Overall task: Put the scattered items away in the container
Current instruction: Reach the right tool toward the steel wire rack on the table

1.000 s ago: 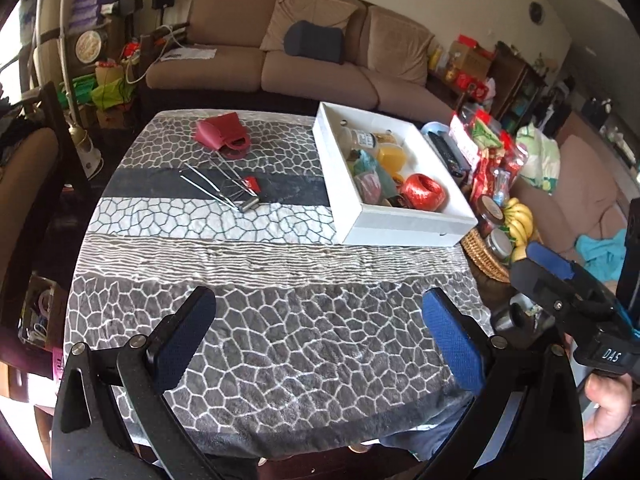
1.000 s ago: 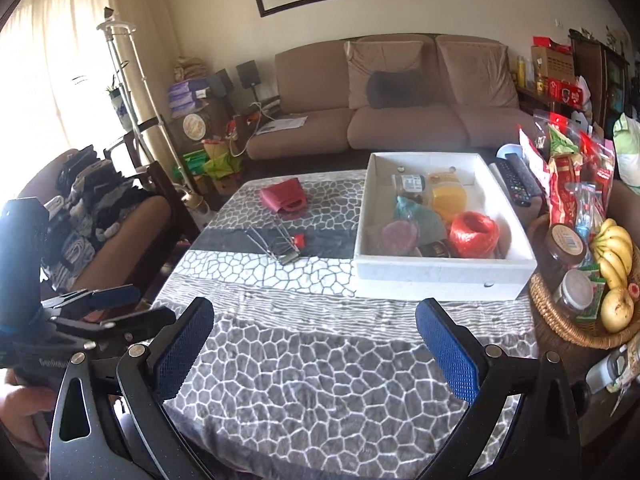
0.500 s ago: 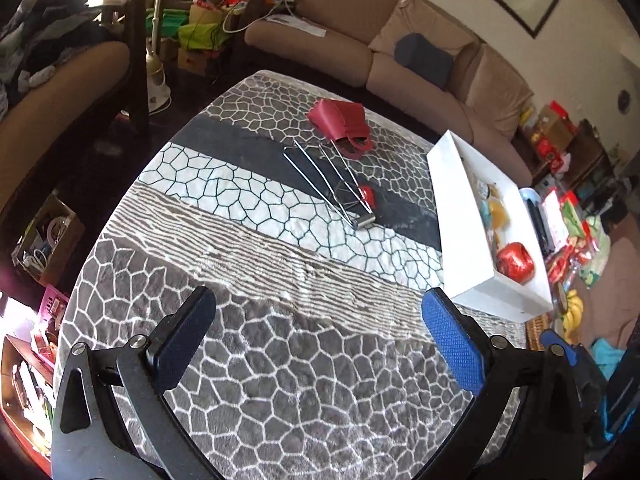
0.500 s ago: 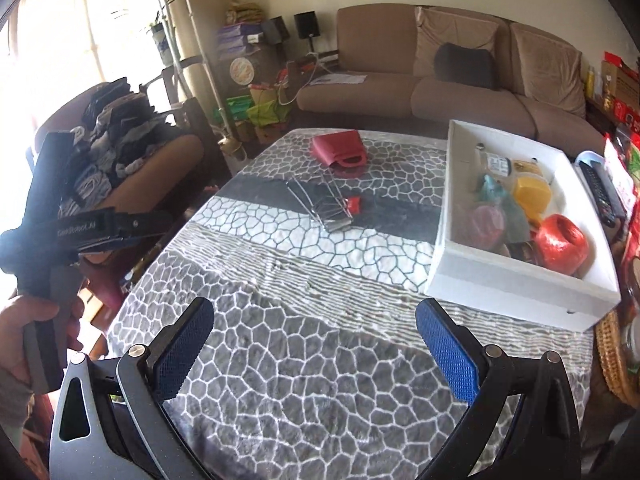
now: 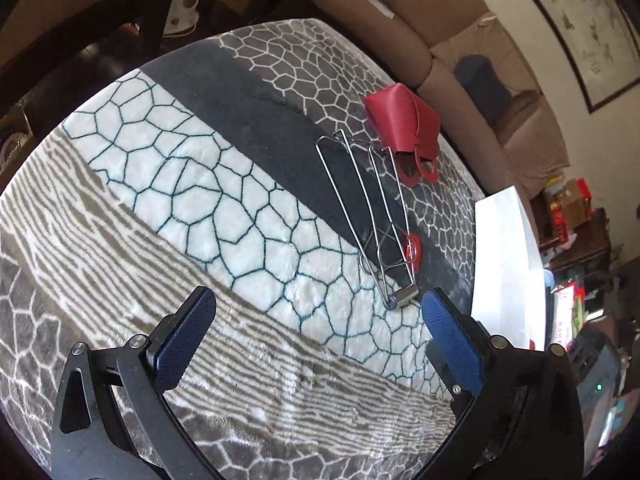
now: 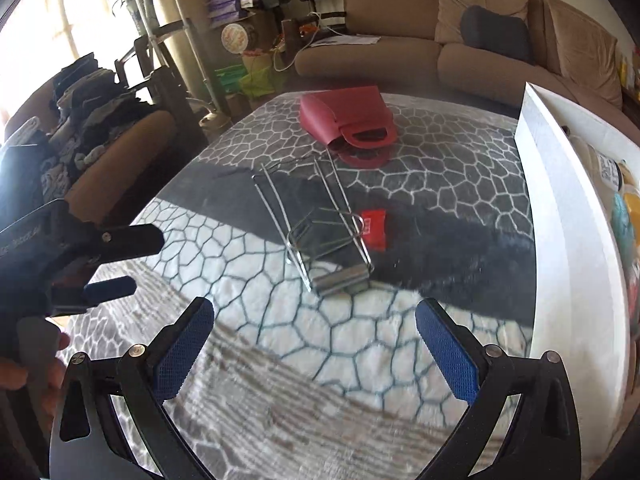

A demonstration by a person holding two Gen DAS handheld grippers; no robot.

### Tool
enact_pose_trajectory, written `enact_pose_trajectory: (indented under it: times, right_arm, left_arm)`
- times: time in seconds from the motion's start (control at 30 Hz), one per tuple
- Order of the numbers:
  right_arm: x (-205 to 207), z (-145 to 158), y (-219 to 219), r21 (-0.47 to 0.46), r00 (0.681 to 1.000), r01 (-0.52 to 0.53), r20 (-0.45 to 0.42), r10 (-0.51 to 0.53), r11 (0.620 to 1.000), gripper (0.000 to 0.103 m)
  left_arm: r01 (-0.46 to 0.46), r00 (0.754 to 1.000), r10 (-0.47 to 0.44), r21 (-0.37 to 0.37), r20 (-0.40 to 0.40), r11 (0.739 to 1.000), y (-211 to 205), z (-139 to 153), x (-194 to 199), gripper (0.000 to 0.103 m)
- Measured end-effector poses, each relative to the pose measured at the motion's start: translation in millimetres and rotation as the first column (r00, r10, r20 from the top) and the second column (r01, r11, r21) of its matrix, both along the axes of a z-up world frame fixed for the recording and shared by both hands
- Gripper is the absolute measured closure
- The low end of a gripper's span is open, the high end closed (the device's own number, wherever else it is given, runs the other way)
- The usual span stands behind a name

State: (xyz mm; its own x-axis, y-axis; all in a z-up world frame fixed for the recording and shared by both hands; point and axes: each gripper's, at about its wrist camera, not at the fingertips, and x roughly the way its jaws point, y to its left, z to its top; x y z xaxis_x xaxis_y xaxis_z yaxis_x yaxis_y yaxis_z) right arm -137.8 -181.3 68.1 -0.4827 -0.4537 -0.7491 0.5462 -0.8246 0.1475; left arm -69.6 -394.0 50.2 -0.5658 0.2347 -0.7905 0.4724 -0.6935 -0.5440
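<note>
In the left wrist view the left hand-held gripper (image 5: pixel 316 312) stood wide and empty low in the frame, above the patterned surface (image 5: pixel 168 184). A wire tool (image 5: pixel 372 216) lay right of centre, its clasp end just beside the tip of the right blue pad (image 5: pixel 452 344), though contact could not be told. A small red piece (image 5: pixel 412 250) lay against the wires, and a red purse (image 5: pixel 404 124) lay beyond, in the upper right. The white box (image 5: pixel 504 264) stood at the right edge. In the right wrist view the right hand-held gripper (image 6: pixel 312 328) was also wide and empty, low in the frame, with the wire tool (image 6: pixel 316 228) at centre, the red piece (image 6: pixel 374 228) beside it, the purse (image 6: pixel 344 120) above, and the box (image 6: pixel 568 216) along the right edge. The left hand-held gripper (image 6: pixel 120 260) showed at the left edge, held by a hand (image 6: pixel 28 364).
</note>
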Motion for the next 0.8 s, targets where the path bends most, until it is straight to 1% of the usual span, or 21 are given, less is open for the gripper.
enact_pose_trajectory:
  times: [0.07, 0.13, 0.17, 0.23, 0.27, 0.3, 0.37, 0.4, 0.43, 0.47, 0.53, 0.57, 0.6, 0.63, 0.73, 0.8]
  right_arm:
    - [-20, -13, -10, 0.015, 1.000, -0.005, -0.003, 0.005, 1.000, 0.000]
    - [-38, -27, -18, 0.017, 1.000, -0.002, 0.022, 0.002, 1.000, 0.000]
    - [-45, -34, -22, 0.018, 0.999, 0.002, 0.033, -0.002, 1.000, 0.000]
    - [-55, -49, -29, 0.031, 0.998, 0.001, 0.063, -0.003, 1.000, 0.000]
    - [-57, -55, -32, 0.047, 0.998, 0.002, 0.056, -0.004, 0.999, 0.000]
    - [-55, -57, -37, 0.074, 1.000, -0.002, 0.025, 0.000, 0.997, 0.000]
    - [-51, -61, -48, 0.153, 1.000, -0.008, -0.015, 0.010, 0.988, 0.000]
    - [-50, -62, -51, 0.172, 1.000, -0.006, -0.027, 0.010, 0.985, 0.000]
    - [-50, -62, -51, 0.171, 1.000, -0.004, -0.028, 0.009, 0.985, 0.003]
    - [-49, -61, -50, 0.166, 1.000, -0.001, -0.029, 0.006, 0.986, 0.010]
    - [-46, -58, -46, 0.157, 0.999, 0.003, -0.033, 0.002, 0.988, 0.021]
    - [-46, -56, -44, 0.149, 1.000, 0.003, -0.023, 0.000, 0.989, 0.023]
    - [-45, -55, -41, 0.133, 1.000, -0.002, -0.005, 0.002, 0.991, 0.026]
    - [-43, -52, -37, 0.110, 1.000, 0.003, 0.010, -0.004, 0.994, 0.038]
    - [-34, -43, -19, 0.035, 0.995, 0.033, 0.097, -0.036, 0.999, 0.039]
    - [-22, -40, -8, 0.020, 0.989, 0.039, 0.141, -0.042, 0.999, 0.039]
  left_arm:
    - [0.024, 1.000, -0.024, 0.030, -0.003, 0.999, 3, -4, -5, 0.000]
    - [0.039, 0.999, -0.040, 0.039, 0.021, 0.998, 8, -10, -10, 0.000]
    - [0.046, 0.999, -0.047, 0.043, 0.020, 0.998, 9, -11, -12, 0.000]
    - [0.063, 0.998, -0.063, 0.026, 0.021, 0.998, 14, -11, -14, 0.000]
    - [0.072, 0.997, -0.073, 0.021, 0.025, 0.997, 16, -12, -15, 0.000]
    - [0.079, 0.996, -0.080, 0.025, 0.027, 0.997, 18, -12, -16, 0.000]
    - [0.085, 0.996, -0.086, 0.039, 0.023, 0.996, 20, -13, -17, 0.000]
    - [0.087, 0.996, -0.088, 0.039, 0.021, 0.995, 20, -12, -17, 0.000]
    - [0.091, 0.996, -0.092, 0.037, 0.019, 0.995, 22, -11, -17, 0.000]
    - [0.094, 0.995, -0.095, 0.036, 0.017, 0.995, 23, -10, -17, 0.000]
    - [0.097, 0.995, -0.098, 0.042, 0.009, 0.994, 23, -7, -15, 0.000]
    - [0.096, 0.995, -0.096, 0.047, 0.004, 0.994, 22, -6, -14, 0.000]
    - [0.092, 0.996, -0.092, 0.051, 0.000, 0.994, 20, -4, -13, 0.000]
    - [0.088, 0.996, -0.088, 0.059, -0.005, 0.994, 18, -4, -12, 0.000]
    - [0.083, 0.997, -0.083, 0.081, -0.004, 0.993, 12, -6, -10, 0.000]
    - [0.093, 0.995, -0.095, 0.092, 0.015, 0.991, 12, -12, -10, 0.000]
